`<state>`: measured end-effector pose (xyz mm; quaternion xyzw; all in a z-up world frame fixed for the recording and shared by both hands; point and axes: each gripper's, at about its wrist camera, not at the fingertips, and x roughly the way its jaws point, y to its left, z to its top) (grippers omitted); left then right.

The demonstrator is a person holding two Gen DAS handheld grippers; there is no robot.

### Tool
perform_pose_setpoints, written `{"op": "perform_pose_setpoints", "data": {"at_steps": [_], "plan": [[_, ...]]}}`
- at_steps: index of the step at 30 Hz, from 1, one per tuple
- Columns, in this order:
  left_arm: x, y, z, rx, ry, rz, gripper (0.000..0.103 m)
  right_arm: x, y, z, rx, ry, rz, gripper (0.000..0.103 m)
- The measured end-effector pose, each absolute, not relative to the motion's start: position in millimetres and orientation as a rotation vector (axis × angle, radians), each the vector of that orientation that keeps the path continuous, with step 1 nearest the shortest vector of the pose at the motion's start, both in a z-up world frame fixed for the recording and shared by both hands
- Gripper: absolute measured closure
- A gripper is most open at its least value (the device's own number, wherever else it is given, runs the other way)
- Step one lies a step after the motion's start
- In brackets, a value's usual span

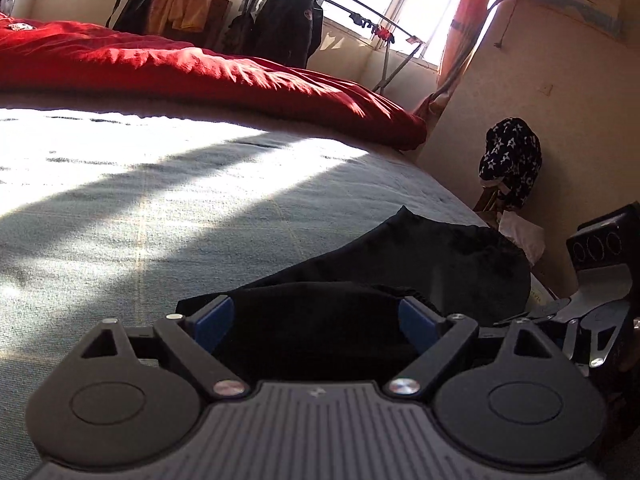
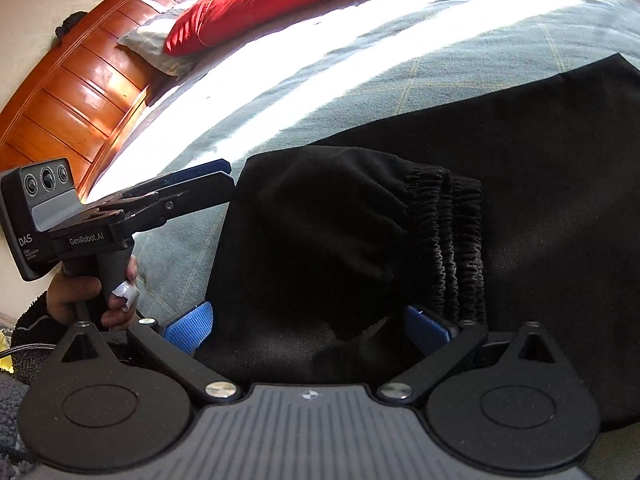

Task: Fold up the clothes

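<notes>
Clearly soft, limp black trousers (image 2: 400,220), lying doubled on the bed (image 2: 320,92) below the red quilt (image 1: 200,72). Both claws (image 1: 316,316) (image 2: 308,322) spread wide over the cloth. Best gripped near the elastic cuffs (image 2: 456,232).

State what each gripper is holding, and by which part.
Nothing is held. The left gripper and right gripper are both open, with the black garment lying loose between their fingers.
</notes>
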<state>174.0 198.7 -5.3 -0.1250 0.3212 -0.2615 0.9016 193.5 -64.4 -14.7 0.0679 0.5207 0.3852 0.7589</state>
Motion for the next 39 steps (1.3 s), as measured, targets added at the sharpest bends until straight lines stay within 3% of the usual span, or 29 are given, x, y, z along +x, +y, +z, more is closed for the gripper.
{"op": "perform_pose_setpoints", "data": {"at_steps": [8, 13, 25, 34, 39], "plan": [[163, 210, -7, -0.271, 0.683, -0.500, 0.012, 219, -36, 2, 0.055, 0.977, 0.923, 0.000], [151, 224, -10, -0.282, 0.705, -0.424, 0.012, 251, -30, -43, 0.020, 1.056, 0.908, 0.000], [158, 211, 2, -0.278, 0.694, -0.438, 0.010, 217, -41, 3, -0.081, 0.975, 1.041, 0.000], [216, 173, -46, -0.306, 0.824, -0.371, 0.011, 224, -53, -31, -0.073, 1.029, 1.056, 0.000], [201, 172, -27, -0.288, 0.779, -0.323, 0.010, 228, -61, -34, -0.027, 1.025, 1.093, 0.000]]}}
